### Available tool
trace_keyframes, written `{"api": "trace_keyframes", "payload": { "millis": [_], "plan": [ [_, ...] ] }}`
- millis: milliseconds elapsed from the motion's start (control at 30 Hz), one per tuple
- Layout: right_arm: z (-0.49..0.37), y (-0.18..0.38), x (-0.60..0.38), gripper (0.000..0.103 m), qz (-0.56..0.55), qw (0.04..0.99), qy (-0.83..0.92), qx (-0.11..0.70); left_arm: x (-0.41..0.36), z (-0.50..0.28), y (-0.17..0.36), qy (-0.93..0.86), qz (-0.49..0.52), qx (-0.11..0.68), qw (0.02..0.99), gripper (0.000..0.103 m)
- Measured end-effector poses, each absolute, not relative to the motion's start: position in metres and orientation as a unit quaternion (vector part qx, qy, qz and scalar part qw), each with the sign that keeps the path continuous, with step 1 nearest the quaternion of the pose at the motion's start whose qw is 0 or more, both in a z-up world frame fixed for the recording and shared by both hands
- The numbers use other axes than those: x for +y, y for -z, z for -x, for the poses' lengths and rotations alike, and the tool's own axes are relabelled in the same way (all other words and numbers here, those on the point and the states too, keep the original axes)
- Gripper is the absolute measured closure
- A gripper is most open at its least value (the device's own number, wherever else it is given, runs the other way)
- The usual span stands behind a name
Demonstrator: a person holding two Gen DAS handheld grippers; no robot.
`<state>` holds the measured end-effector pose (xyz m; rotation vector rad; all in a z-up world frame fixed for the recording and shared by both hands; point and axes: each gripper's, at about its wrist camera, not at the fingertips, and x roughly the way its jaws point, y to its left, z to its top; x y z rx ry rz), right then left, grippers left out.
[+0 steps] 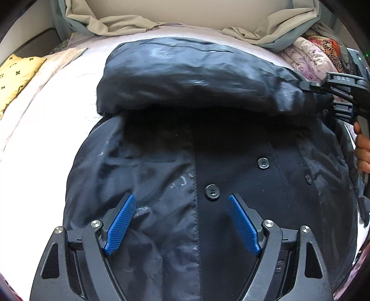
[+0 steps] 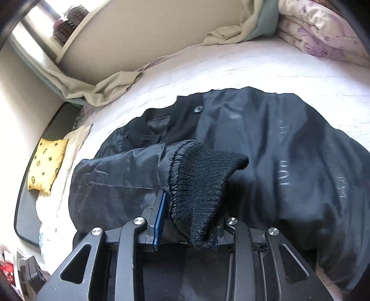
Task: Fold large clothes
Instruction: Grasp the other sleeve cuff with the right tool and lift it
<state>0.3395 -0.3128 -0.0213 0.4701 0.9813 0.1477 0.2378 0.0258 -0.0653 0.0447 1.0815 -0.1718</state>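
Note:
A large black jacket [image 1: 208, 166] with dark buttons lies spread on the white bed [image 1: 46, 139], lining side partly showing. My left gripper [image 1: 182, 201] is open and empty, hovering over the jacket's front near a button [image 1: 212, 191]. My right gripper [image 2: 188, 208] is shut on the end of a sleeve [image 2: 120, 176] at its black knit cuff [image 2: 208, 176], holding it over the jacket body [image 2: 289, 150]. In the left wrist view the lifted sleeve [image 1: 196, 81] stretches across the far part of the jacket to the right gripper [image 1: 323, 85] at the right edge.
A yellow patterned cushion [image 1: 16, 76] lies at the bed's left side, also in the right wrist view [image 2: 47, 166]. Beige curtains [image 1: 111, 20] hang behind the bed. Folded floral bedding [image 1: 309, 58] sits at the far right.

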Motion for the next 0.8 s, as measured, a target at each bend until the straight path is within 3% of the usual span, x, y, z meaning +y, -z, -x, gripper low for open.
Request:
{"api": "trace_keyframes", "payload": {
  "millis": [267,533,700,800],
  "plan": [
    [-0.341,0.035,-0.332,0.075,-0.25,0.837,-0.035,0.485,0.039,-0.241,0.065,0.066,-0.016,0.513,0.856,0.018],
    [-0.345,0.074,-0.326,0.074,-0.202,0.837,-0.005,0.509,0.037,-0.245,0.065,0.051,-0.022,0.508,0.86,0.018],
    [-0.343,0.069,-0.325,0.069,-0.196,0.841,-0.011,0.504,0.034,-0.257,0.054,0.038,-0.028,0.496,0.867,0.018],
    [-0.338,0.063,-0.327,0.061,-0.204,0.841,-0.016,0.502,0.037,-0.268,0.041,0.031,-0.039,0.481,0.875,0.018]
  ]
}}
